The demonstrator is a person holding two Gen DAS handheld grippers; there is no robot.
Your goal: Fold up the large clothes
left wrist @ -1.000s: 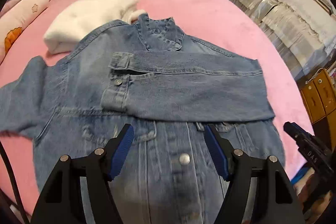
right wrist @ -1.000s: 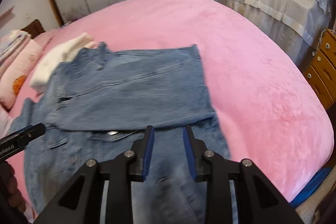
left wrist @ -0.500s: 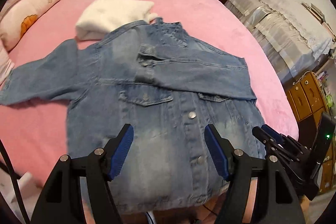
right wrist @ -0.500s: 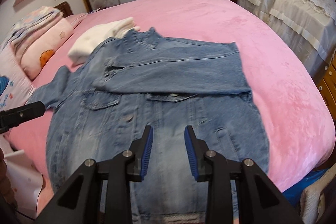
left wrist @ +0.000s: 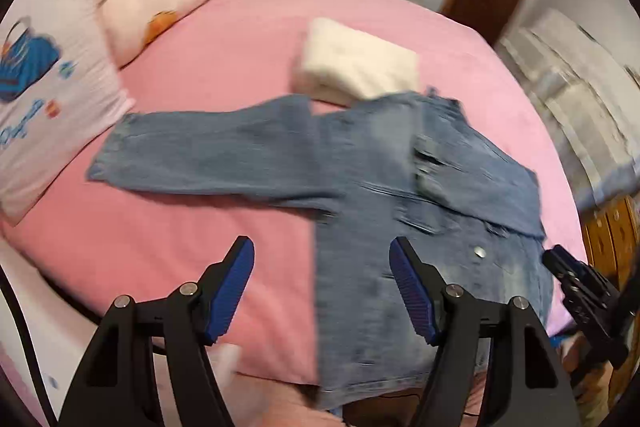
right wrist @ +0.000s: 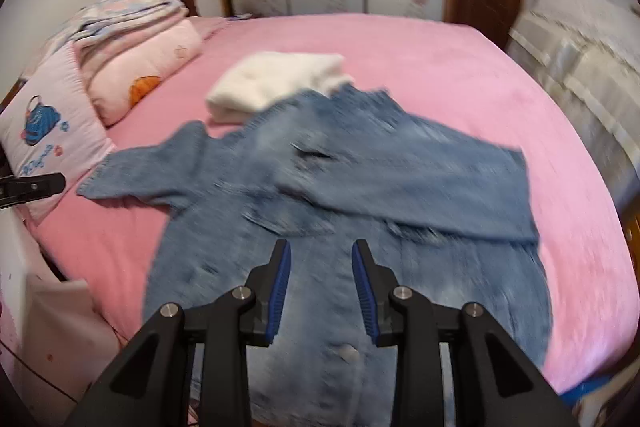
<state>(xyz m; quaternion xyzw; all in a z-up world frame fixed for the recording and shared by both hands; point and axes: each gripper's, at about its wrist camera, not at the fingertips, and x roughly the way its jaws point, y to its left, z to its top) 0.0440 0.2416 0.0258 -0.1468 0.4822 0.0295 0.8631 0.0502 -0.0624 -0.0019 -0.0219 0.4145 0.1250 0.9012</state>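
Bed (right wrist: 460, 67) in pink, wide enough for working flat. Spread across its near half, front up, collar pointing away: denim jacket (right wrist: 304, 239), hem at the near edge of the bed. Already laid across the chest — folded sleeve (right wrist: 420, 187), its end near mid-chest. Not yet folded, by the look of it: outstretched sleeve (left wrist: 208, 163), reaching over bare bed toward the pillows (left wrist: 60, 79). Just past the collar, touching or nearly so, a folded white garment (left wrist: 356, 67); best left undisturbed.

Left tool (left wrist: 322, 291): jaws wide apart, nothing between them, hanging above the jacket's side edge near the hem. Right tool (right wrist: 320, 287): jaws a modest gap apart, likewise empty, above the lower front.

For a clean fold: go for the cuff (left wrist: 116, 151) of the outstretched sleeve with the left tool, pinching both layers at the very end rather than mid-sleeve. Lift only enough to clear the cloth, carry across the chest, and lay on top of the folded sleeve, parallel to it — no twist. Meanwhile, worth pressing the body down with the right tool to stop any sliding on the plush cover. Keep the crease at the shoulder seam, square to the hem. Expect stiff, heavy denim: likely to hold a crease, likely to drag if hauled fast.
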